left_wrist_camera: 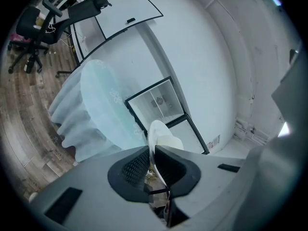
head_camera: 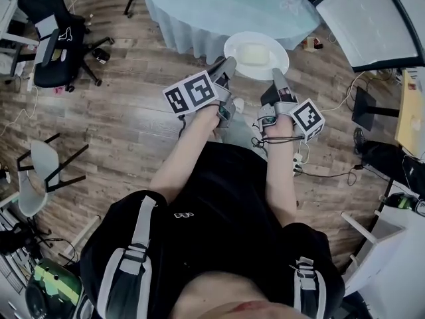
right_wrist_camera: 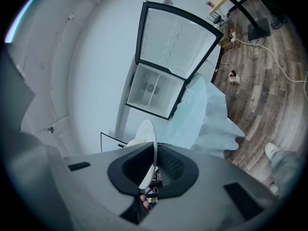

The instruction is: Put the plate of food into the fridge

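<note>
While the white plate (head_camera: 234, 44) hangs at the upper middle of the head view with a pale block of food (head_camera: 254, 53) on it, the left gripper (head_camera: 228, 65) and right gripper (head_camera: 276, 77) each pinch its near rim. Behind it is the cloth-covered table (head_camera: 212, 8). The fridge (right_wrist_camera: 156, 88), centre of the right gripper view, has its door (right_wrist_camera: 178, 40) open.

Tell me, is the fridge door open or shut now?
Open. In the right gripper view the fridge door stands swung away from the fridge, whose white inside shows.
</note>
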A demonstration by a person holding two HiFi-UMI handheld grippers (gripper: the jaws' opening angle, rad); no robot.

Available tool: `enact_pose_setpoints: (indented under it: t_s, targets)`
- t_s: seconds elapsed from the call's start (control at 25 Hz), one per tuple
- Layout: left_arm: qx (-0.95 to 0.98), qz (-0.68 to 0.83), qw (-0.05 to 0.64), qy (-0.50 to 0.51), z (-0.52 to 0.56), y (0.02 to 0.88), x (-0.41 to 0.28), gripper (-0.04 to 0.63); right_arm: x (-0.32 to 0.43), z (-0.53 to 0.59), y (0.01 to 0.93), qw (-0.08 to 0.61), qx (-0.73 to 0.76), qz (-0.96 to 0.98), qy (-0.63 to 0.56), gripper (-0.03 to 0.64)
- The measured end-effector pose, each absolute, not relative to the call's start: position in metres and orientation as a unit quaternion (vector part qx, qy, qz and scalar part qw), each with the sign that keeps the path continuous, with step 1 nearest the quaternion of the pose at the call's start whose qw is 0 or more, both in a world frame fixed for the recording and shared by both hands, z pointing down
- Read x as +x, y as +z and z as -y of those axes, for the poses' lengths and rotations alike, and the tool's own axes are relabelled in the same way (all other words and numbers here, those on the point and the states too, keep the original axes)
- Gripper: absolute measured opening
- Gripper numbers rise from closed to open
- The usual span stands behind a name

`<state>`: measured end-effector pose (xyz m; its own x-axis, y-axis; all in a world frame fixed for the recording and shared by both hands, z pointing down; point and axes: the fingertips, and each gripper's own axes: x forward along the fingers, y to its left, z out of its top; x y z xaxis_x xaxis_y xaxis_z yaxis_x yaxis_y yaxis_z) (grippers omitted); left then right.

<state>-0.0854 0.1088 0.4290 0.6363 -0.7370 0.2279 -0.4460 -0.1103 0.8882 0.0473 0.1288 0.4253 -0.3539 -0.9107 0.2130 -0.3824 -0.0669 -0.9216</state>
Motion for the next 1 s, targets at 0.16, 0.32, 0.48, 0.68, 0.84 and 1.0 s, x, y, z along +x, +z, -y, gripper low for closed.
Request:
enact_pose_setpoints:
  t_s: [0.16, 0.32, 0.48, 0.68, 0.84, 1.0]
  targets:
    - [0.739, 0.396, 0.532, -0.119, -0.095, 0.432, -0.051, 0.04, 0.081, -0.118, 0.428, 0.272, -0.518, -0.619, -0.525, 0.021]
    - [0.736, 0.394, 0.539, -0.113, -0.069, 0.438, -0.024, 0.04, 0.109, -0.094, 0.435, 0.274, -0.522, -0.611, -0.528, 0.021]
    - [0.737, 0.4, 0.534, -0.105, -0.038, 0.439, -0.003, 0.04, 0.129, -0.063, 0.438, 0.28, -0.516, -0.609, -0.533, 0.021]
    - [0.74, 0.411, 0.524, -0.096, -0.001, 0.433, 0.021, 0.04, 0.154, -0.023, 0.437, 0.291, -0.501, -0.609, -0.542, 0.021]
    - [0.739, 0.424, 0.515, -0.092, 0.023, 0.429, 0.035, 0.041, 0.168, 0.004, 0.435, 0.297, -0.485, -0.612, -0.55, 0.023]
    - [0.739, 0.432, 0.508, -0.093, 0.044, 0.426, 0.044, 0.041, 0.177, 0.026, 0.435, 0.304, -0.471, -0.617, -0.553, 0.023]
